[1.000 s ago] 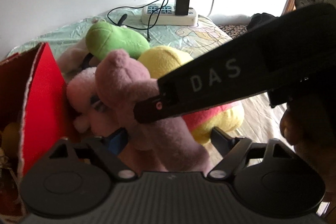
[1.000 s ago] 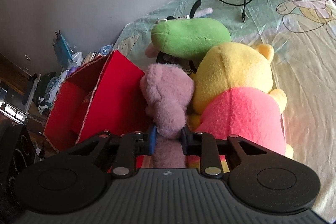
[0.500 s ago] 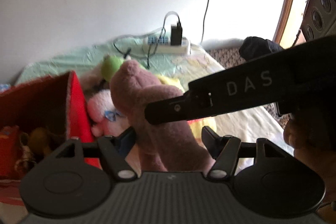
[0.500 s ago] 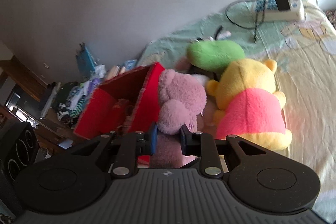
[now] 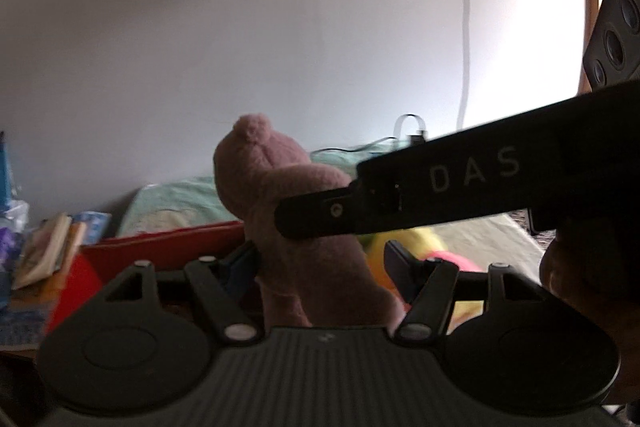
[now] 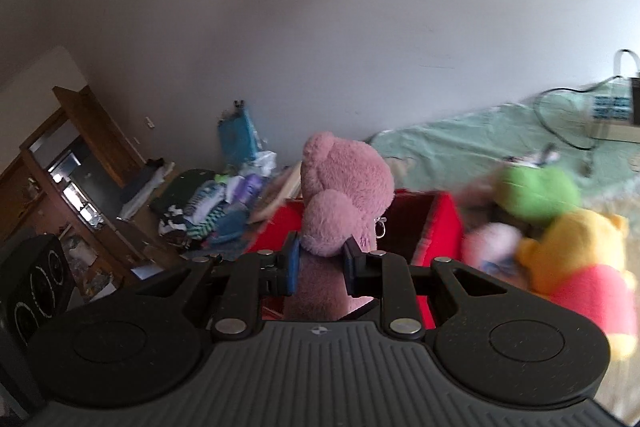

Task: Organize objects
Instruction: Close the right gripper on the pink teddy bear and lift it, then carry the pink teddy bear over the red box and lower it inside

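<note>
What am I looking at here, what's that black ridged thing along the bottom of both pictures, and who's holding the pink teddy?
The black ridged shape is the body of a hand-held gripper; a person carries one in each hand, and a wide-angle camera on each looks forward along its two fingers. One picture comes from the left gripper, the other from the right gripper. The right one is clamped on the pink teddy bear, lifted in front of an open red box. In the left picture the black bar marked DAS is the right gripper seen from the side; the left jaws stand open around the bear. On the bed lie a yellow bear in a red shirt, a green plush toy and a power strip.
</note>
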